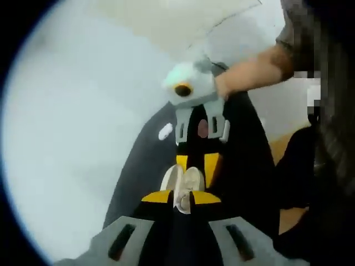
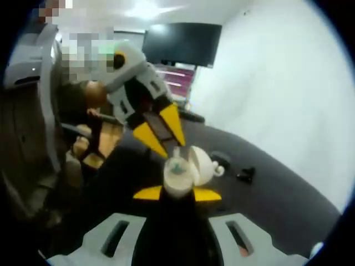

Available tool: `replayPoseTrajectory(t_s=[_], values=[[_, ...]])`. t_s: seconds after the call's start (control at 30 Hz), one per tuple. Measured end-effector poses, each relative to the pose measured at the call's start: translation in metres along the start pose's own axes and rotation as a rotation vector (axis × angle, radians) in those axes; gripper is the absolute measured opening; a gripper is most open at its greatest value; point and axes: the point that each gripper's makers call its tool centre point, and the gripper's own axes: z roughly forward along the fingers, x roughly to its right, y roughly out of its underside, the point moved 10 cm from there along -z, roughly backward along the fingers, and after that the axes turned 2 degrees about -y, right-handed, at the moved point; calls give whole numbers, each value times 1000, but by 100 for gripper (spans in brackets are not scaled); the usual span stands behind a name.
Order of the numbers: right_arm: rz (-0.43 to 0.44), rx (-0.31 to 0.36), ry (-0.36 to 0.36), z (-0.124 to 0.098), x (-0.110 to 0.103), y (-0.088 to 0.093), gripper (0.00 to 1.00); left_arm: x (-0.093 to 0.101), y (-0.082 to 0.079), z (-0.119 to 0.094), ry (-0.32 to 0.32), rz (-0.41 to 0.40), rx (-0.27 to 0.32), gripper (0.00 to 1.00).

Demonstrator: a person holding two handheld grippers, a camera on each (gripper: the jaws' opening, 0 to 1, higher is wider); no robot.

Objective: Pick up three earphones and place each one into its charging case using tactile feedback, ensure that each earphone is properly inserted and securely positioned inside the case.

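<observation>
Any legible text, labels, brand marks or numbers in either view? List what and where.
None readable.
Wall screen: dark, nothing legible.
Monitor below it: pink lines, too blurred to read.
Open white charging case in the right tool: no marking visible.

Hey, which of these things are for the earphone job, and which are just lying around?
For the job: open white charging case, held by the left gripper; right gripper meeting it; loose white earphone on the dark mat.
Lying about: small black item on the mat; dark monitor behind.
</observation>
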Motion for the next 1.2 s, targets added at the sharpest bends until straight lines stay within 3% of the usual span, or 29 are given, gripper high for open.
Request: replayPoseTrajectory(t_s=[0.3,0.67,1.2], values=[[1,0,0,0,0,0,20,-3,15,-2,19,-60,-5,9],[-2,1,0,-1,0,0,20,-5,15,9,15,-52,-19,8],[-1,2,1,-1,0,0,20,-8,16,0,6,-69,-16,8]])
